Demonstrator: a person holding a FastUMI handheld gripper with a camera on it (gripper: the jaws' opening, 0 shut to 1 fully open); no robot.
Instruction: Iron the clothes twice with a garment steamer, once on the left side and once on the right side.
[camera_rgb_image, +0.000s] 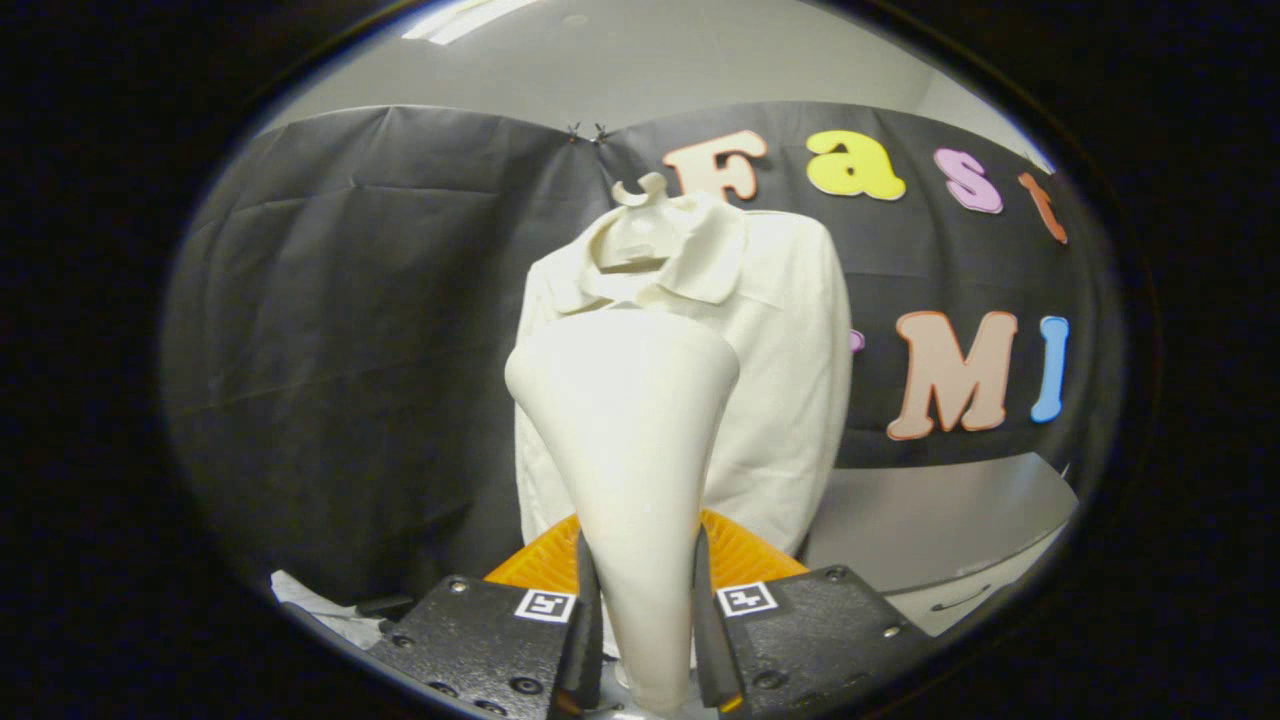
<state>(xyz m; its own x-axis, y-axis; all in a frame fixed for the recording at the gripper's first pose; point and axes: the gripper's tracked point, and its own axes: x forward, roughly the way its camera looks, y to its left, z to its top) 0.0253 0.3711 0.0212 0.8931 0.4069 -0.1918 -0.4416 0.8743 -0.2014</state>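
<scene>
A cream garment steamer (625, 440) stands upright between my fingers, its narrow handle pinched by both and its wide head flaring upward. My gripper (645, 610) is shut on that handle. Beyond the steamer a cream collared shirt (780, 360) hangs on a pale hanger (640, 190) against the black cloth wall. The steamer head covers the shirt's left and middle front; the shirt's right side and collar show. The head looks a short way off the cloth, but I cannot tell whether it touches.
An orange ribbed object (745, 555) sits just behind the fingers below the shirt's hem. A grey surface (940, 530) stretches right of the shirt. Some white cloth (310, 600) lies low to the left by the black wall (350, 350).
</scene>
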